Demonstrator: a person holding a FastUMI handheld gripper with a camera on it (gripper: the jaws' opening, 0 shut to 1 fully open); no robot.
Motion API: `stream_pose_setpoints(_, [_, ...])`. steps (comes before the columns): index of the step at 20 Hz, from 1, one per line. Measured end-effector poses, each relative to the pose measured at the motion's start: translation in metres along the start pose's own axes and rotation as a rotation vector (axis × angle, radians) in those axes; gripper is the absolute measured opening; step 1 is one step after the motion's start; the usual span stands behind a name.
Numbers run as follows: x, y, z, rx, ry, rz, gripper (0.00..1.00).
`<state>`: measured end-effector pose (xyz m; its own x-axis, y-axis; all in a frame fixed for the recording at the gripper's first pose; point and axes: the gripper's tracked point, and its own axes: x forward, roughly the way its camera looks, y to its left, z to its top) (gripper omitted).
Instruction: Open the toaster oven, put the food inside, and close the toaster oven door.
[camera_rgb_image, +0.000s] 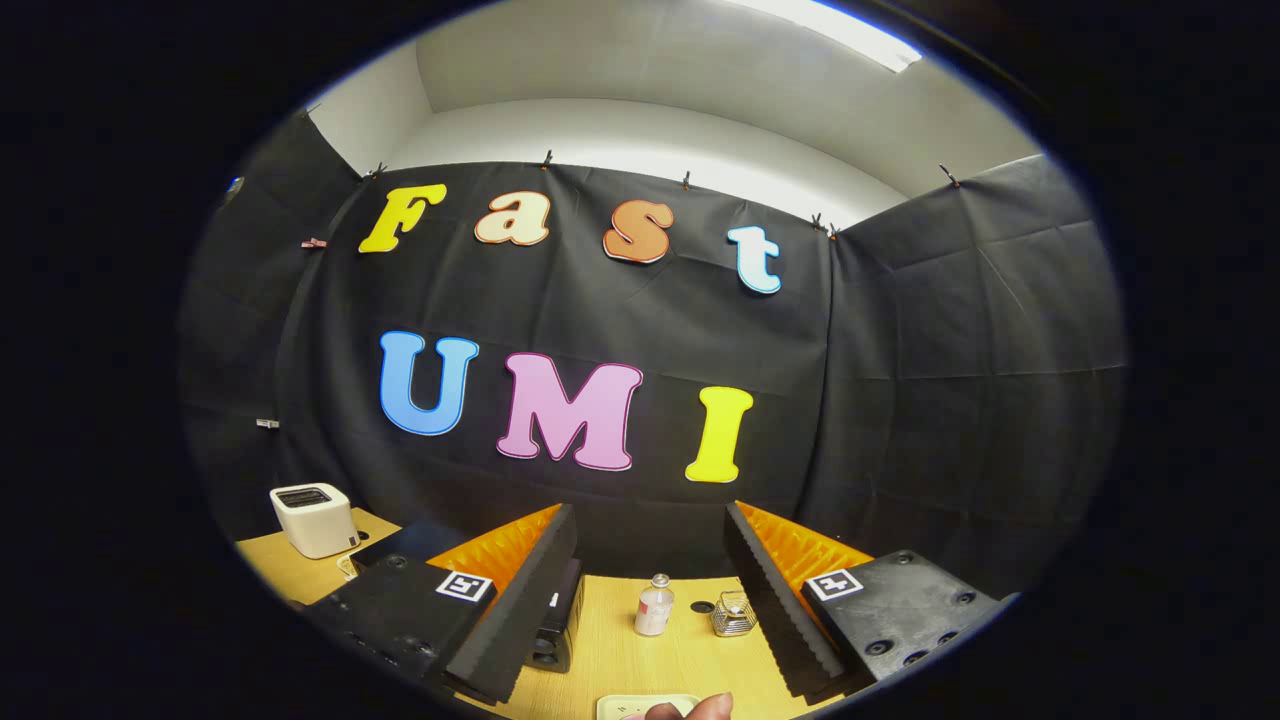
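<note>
Toaster oven (555, 630) sits dark beside the left finger as the gripper (650, 600) hovers open and empty above the surface (640, 660), apparently poised to begin.

A recording booth — black cloth wall (900, 400) clipped up, a wooden bench (650, 660) with a white toaster (313, 519), ceiling strip light (840, 25).

Black cloth (900, 400), clipped along its top edge, walls my booth on three sides. Above it I see a white wall (640, 140) and a ceiling light (840, 30). The counter (620, 650) is pale wood.
</note>
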<state>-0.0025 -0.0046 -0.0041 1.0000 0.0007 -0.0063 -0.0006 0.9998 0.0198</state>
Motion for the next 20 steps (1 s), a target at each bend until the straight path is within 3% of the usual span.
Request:
stream_pose_setpoints(6, [-0.001, 0.004, -0.003, 0.025, 0.024, 0.046, 0.98])
stream_pose_setpoints(14, [0.007, 0.017, -0.01, 0.047, 0.096, 0.189, 0.98])
stream_pose_setpoints(20, [0.02, 0.115, -0.084, 0.13, 0.266, 0.214, 0.98])
